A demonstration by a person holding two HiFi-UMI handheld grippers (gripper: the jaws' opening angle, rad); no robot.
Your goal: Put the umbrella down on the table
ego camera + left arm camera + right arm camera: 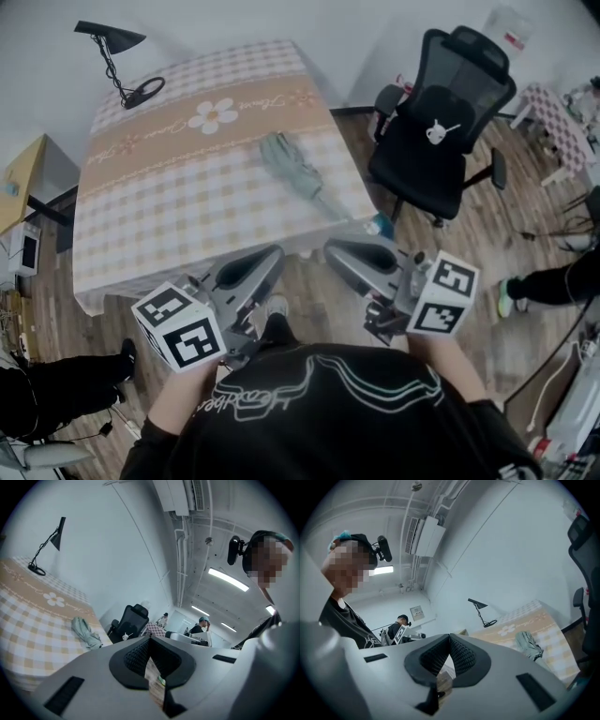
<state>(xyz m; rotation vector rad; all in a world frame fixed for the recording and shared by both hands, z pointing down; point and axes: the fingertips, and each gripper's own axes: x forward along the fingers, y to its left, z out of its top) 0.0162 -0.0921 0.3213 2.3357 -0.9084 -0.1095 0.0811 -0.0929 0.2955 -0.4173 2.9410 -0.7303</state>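
A folded grey-green umbrella [291, 169] lies on the checked tablecloth of the table [169, 216], near its right edge, with the handle end toward the front right corner. It also shows lying flat in the left gripper view as the umbrella [84, 632] and in the right gripper view as the umbrella [529, 645]. Both grippers are drawn back off the table, close to the person's chest. My left gripper [276, 253] and my right gripper [331, 249] have their jaws together with nothing between them. The same shows for the left gripper [150, 638] and the right gripper [450, 636] in their own views.
A black desk lamp [117, 56] stands at the table's far left corner. A black office chair [441, 122] sits right of the table. Other people's legs show at the lower left [56, 394] and right [553, 281] on the wooden floor.
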